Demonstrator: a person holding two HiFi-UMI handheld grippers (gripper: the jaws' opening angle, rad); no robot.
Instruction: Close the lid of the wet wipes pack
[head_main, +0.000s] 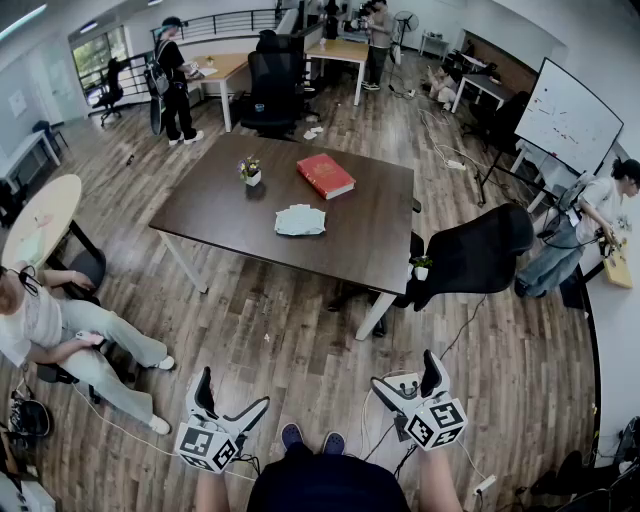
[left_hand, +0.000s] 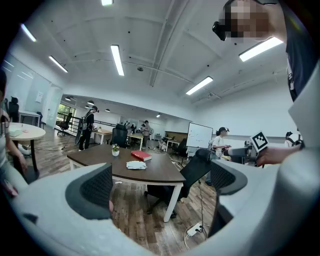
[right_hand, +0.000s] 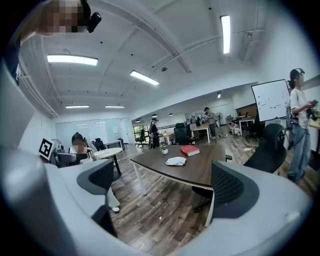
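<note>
The pale wet wipes pack (head_main: 300, 220) lies in the middle of a dark brown table (head_main: 230, 230), far ahead of me. It shows small in the left gripper view as the pack (left_hand: 135, 165) and in the right gripper view as the pack (right_hand: 176, 161). My left gripper (head_main: 236, 388) hangs low at the left, jaws wide apart and empty. My right gripper (head_main: 404, 369) hangs low at the right, also open with nothing between its fingers. Both are well short of the table, over the wooden floor.
A red book (head_main: 325, 175) and a small potted plant (head_main: 250, 171) sit on the table beyond the pack. A black office chair (head_main: 470, 255) stands at the table's right. A seated person (head_main: 60, 335) is at my left beside a round table (head_main: 40, 220). A white power strip (head_main: 400, 385) and cables lie on the floor.
</note>
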